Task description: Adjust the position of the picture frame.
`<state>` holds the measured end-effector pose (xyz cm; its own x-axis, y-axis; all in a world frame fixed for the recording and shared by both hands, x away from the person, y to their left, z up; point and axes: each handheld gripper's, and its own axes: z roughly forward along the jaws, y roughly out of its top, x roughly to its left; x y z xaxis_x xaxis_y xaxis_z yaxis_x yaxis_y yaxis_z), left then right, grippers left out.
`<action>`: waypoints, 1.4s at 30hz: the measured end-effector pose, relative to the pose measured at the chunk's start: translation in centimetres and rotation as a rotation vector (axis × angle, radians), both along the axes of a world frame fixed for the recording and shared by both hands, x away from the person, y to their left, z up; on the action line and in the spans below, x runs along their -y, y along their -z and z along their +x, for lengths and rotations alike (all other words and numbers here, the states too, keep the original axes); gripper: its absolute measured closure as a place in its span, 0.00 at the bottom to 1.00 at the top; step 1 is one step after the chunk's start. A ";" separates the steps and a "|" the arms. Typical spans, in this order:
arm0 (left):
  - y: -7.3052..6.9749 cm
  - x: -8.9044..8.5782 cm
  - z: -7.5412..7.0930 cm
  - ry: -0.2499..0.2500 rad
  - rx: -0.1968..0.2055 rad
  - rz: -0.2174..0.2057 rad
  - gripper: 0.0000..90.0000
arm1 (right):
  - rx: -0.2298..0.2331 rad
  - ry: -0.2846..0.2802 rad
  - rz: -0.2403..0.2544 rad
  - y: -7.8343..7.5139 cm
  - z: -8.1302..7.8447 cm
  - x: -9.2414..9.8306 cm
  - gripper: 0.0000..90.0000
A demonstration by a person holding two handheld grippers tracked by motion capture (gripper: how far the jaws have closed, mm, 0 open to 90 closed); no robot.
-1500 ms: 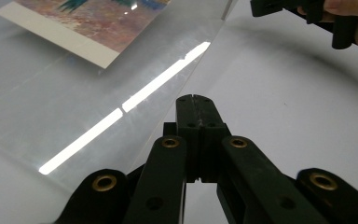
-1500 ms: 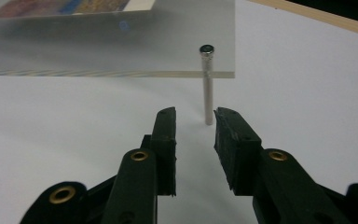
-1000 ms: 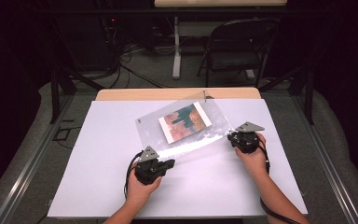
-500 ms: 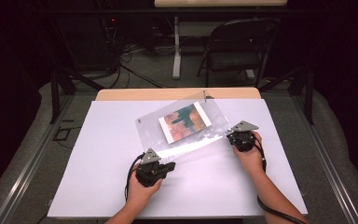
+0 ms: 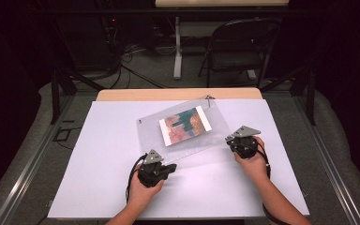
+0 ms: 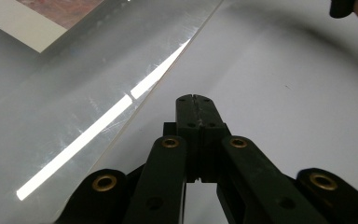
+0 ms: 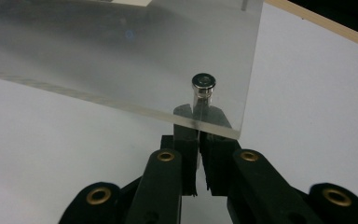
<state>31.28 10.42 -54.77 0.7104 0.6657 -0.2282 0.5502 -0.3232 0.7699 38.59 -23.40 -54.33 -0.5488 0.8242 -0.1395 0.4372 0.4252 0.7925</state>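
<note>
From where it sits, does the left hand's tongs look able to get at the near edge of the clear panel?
Probably yes. The left tongs rest shut on the table beside the clear panel, with bare surface between them and its edge.

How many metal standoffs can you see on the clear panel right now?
2. One near standoff at the clear panel's near right corner, one far standoff at its far corner. Others at the left corners may be hidden.
</note>
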 end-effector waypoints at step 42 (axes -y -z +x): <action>0.0 -3.8 2.9 -0.168 -0.094 0.026 1.00 | -0.068 -0.201 0.094 -1.6 -8.1 -4.9 0.95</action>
<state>34.20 14.22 -54.75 0.5650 0.7798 -0.2696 0.6675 -0.2400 0.7049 30.44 -18.46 -52.72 -0.7091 0.7047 -0.0247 0.4045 0.4353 0.8043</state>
